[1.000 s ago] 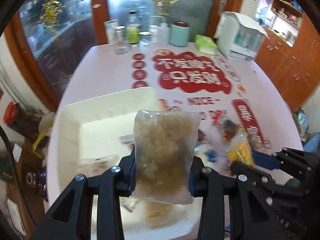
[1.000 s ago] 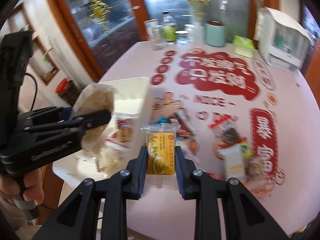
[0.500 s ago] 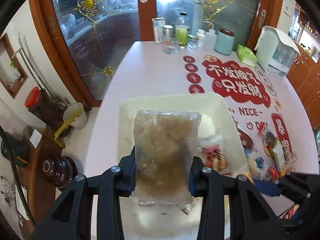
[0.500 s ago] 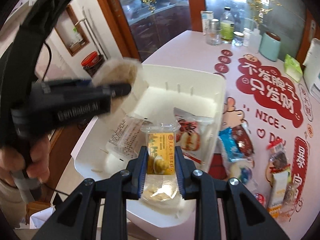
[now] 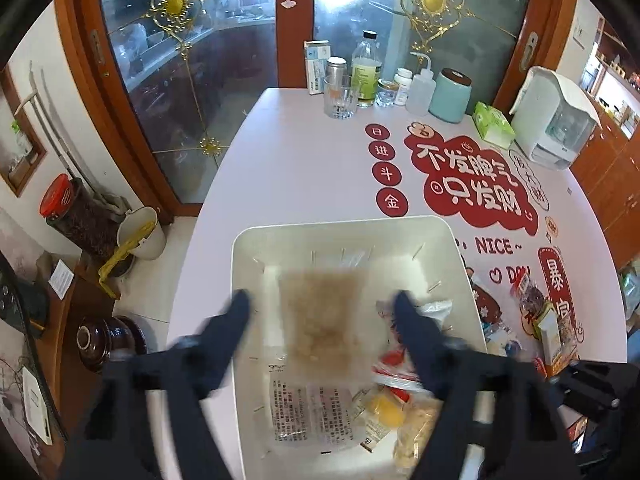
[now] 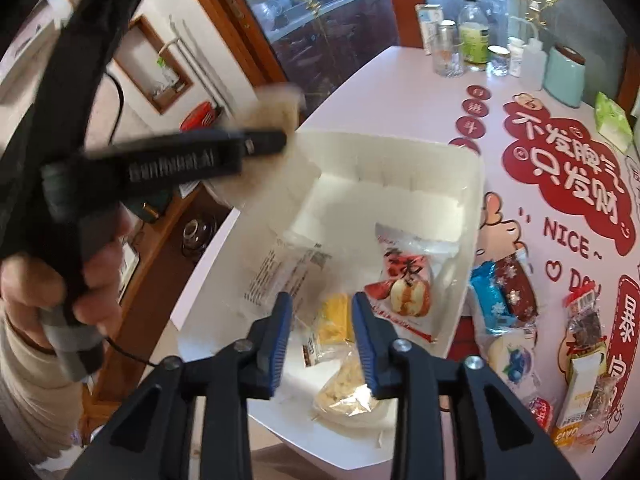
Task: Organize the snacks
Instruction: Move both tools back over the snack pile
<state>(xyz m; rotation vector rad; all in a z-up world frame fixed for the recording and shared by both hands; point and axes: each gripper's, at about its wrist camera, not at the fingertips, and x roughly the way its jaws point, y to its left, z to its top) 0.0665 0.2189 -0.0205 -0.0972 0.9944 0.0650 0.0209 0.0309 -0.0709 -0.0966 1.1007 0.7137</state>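
While both claws hang spread over the white rectangular plastic bin (image 6: 474,184), we judge our right claw (image 6: 318,320) nearer the loose wrapped snacks (image 6: 504,292) lying rightward on the table (image 6: 400,92).

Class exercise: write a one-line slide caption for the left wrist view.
Left gripper, jaws spread, above a brown snack packet, motion-blurred, over the white bin.

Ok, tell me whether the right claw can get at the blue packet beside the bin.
Probably yes. The right claw hangs open over the bin, and the blue packet lies uncovered on the table just past the bin's right wall. Only that wall stands between them.
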